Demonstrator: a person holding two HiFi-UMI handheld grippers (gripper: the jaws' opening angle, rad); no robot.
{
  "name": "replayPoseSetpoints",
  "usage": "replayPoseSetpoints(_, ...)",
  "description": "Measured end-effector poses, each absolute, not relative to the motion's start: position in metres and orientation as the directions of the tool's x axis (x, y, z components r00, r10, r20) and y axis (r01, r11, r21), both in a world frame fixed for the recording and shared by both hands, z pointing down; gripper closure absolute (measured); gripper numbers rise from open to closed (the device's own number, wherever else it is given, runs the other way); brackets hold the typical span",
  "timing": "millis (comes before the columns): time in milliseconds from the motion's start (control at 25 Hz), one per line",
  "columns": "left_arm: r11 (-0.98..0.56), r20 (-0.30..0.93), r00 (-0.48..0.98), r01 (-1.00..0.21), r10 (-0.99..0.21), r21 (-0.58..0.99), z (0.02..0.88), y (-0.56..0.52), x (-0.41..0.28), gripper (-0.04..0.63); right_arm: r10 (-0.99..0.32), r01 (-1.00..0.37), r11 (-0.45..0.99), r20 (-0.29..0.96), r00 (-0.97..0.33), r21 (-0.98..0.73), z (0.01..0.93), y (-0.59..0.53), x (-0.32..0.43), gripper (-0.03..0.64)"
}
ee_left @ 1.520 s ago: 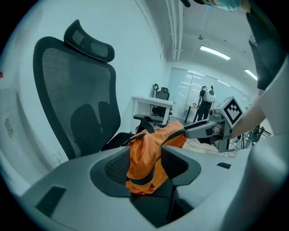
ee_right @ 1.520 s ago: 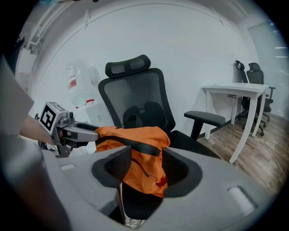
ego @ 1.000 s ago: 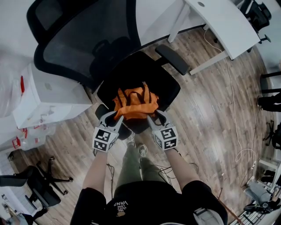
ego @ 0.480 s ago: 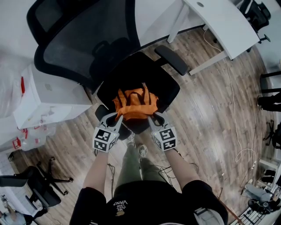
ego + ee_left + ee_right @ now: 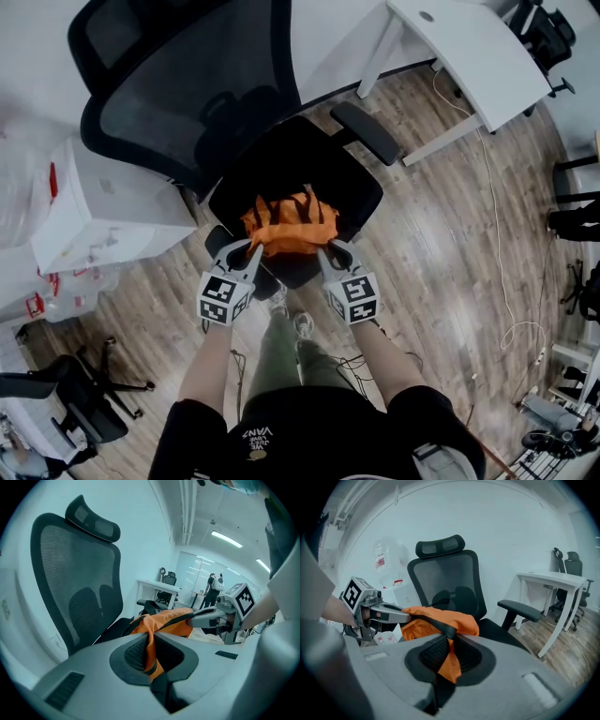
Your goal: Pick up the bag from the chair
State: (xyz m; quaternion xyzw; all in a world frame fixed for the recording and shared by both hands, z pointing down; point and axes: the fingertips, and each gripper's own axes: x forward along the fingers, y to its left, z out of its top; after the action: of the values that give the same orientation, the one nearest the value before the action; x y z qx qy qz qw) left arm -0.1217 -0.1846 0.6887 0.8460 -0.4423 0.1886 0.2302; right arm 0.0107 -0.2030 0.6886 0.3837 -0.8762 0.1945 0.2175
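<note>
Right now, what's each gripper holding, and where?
Both hold the orange bag: left gripper pinches fabric at its near-left edge, right gripper its near-right edge. Jaws just closed on it.

Two claws (image 5: 254, 247) (image 5: 324, 248) — one orange bag (image 5: 291, 230), one white desk (image 5: 469, 56).

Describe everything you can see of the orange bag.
The orange bag is soft, crumpled fabric with black straps, bunched on the front of the black chair seat. The left gripper and right gripper pinch its near edge, one at each side. Their fingers have just been closing, with fabric and strap clamped between them.
</note>
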Motion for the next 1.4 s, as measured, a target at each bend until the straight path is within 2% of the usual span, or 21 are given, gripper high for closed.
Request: replayPoseSetpoints(1400,-0.518,0.408,0.542,-0.836,-0.734,0.179,0.596,-0.198,-0.126,0.565,-0.670,-0.781,0.604,0.430,-0.605,-0.157,0.597,-0.209,0.008,0.583)
